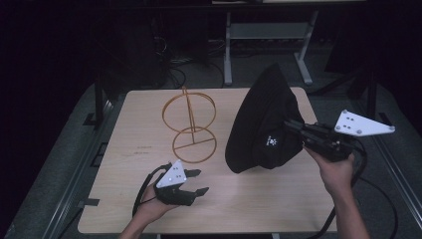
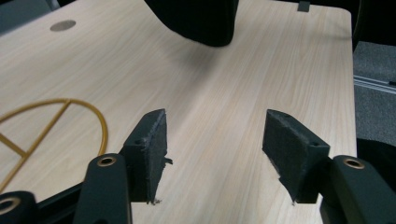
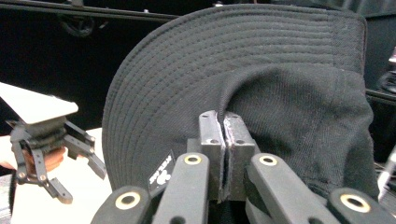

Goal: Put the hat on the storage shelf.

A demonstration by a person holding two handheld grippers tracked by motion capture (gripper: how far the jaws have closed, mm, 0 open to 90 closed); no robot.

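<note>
A black cap [image 1: 263, 124] hangs in the air over the right half of the table, brim pointing up and away. My right gripper [image 1: 291, 127] is shut on the cap's fabric, and in the right gripper view its pads [image 3: 223, 140] pinch the cloth just below the stitched brim [image 3: 224, 60]. A gold wire stand [image 1: 189, 122] made of an upright ring on a round base stands on the table's middle left. My left gripper [image 1: 196, 181] hovers low near the front edge, right of the stand's base [image 2: 51, 126], jaws open with bare wood between the pads [image 2: 152, 144].
The light wooden table [image 1: 149, 199] has a metal frame rail [image 1: 74, 169] along its left side. Behind the table stand white desk legs [image 1: 228, 50] and cables on a dark floor. In the left gripper view the cap's lower edge [image 2: 201, 23] hangs above the tabletop.
</note>
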